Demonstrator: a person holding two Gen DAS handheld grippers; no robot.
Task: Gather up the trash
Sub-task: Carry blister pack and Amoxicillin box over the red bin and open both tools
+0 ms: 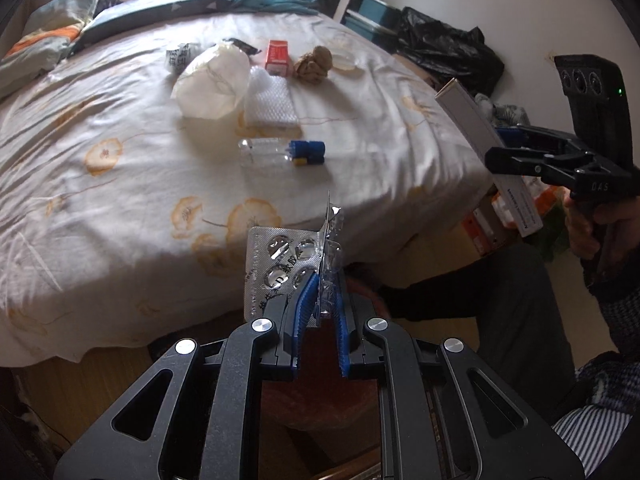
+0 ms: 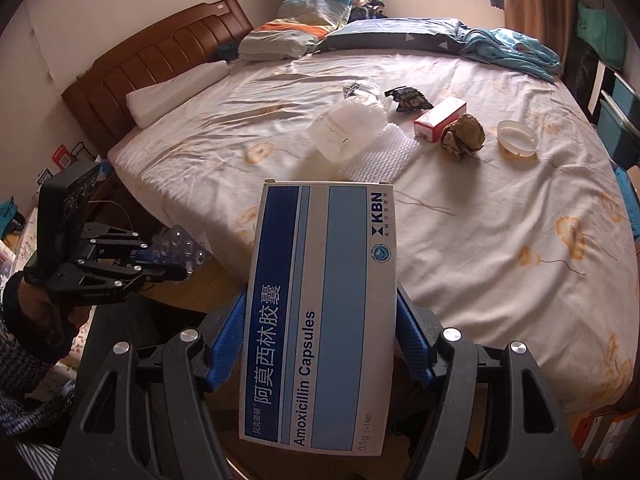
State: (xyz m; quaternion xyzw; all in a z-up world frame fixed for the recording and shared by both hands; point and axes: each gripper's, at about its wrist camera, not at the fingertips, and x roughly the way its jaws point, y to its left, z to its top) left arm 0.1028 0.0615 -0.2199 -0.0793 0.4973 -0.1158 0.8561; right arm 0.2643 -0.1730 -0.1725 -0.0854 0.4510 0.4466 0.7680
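My left gripper (image 1: pixel 324 286) is shut on silver blister packs (image 1: pixel 280 252) and holds them past the bed's near edge. In the right wrist view that gripper (image 2: pixel 176 266) and its blister packs (image 2: pixel 182 244) show at the left. My right gripper (image 2: pixel 320 300) is shut on a blue-and-white amoxicillin box (image 2: pixel 320 320), its blue pads pressing both long sides. The left wrist view shows the same box (image 1: pixel 476 128) at the right. On the bedsheet lie a clear bottle (image 1: pixel 272 152) with a blue cap, a white plastic container (image 1: pixel 212 80), bubble wrap (image 1: pixel 268 100), a red carton (image 1: pixel 277 56) and crumpled brown paper (image 1: pixel 314 62).
A white lid (image 2: pixel 516 136) and a black wrapper (image 2: pixel 408 98) also lie on the bed (image 2: pixel 480 240). Pillows and bedding are piled at the far side. A black bag (image 1: pixel 444 48) and boxes stand beside the bed. A reddish-brown container (image 1: pixel 320 400) sits below my left gripper, next to the person's leg (image 1: pixel 500 312).
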